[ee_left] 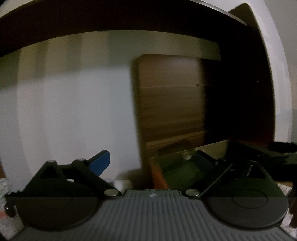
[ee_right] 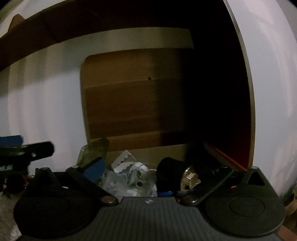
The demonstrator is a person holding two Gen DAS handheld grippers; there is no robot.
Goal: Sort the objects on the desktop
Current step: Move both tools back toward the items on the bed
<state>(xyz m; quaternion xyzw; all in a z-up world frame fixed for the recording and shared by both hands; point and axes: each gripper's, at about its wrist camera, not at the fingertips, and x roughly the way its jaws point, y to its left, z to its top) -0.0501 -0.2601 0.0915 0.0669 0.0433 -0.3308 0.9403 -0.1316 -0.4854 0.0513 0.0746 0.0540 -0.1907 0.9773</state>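
In the dim left wrist view my left gripper (ee_left: pixel 148 163) is open, with nothing between its blue-padded fingers (ee_left: pixel 99 163). It faces a brown cardboard box (ee_left: pixel 167 103) against a white wall. In the right wrist view my right gripper (ee_right: pixel 148 166) is open above a heap of small desktop items: white plastic pieces (ee_right: pixel 123 160), clear bags (ee_right: pixel 115 180), a black round object with a metal end (ee_right: pixel 170 173) and a greenish translucent piece (ee_right: pixel 92 152). I cannot tell whether the fingers touch any item. The left gripper shows at the left edge (ee_right: pixel 24 148).
A dark shelf (ee_right: pixel 111 16) overhangs the area. A white cabinet panel (ee_right: pixel 269 83) stands on the right. A green-lined compartment (ee_left: pixel 178 172) with an orange edge (ee_left: pixel 157 176) lies low in the left wrist view. Black clutter (ee_left: pixel 278 152) sits at the right.
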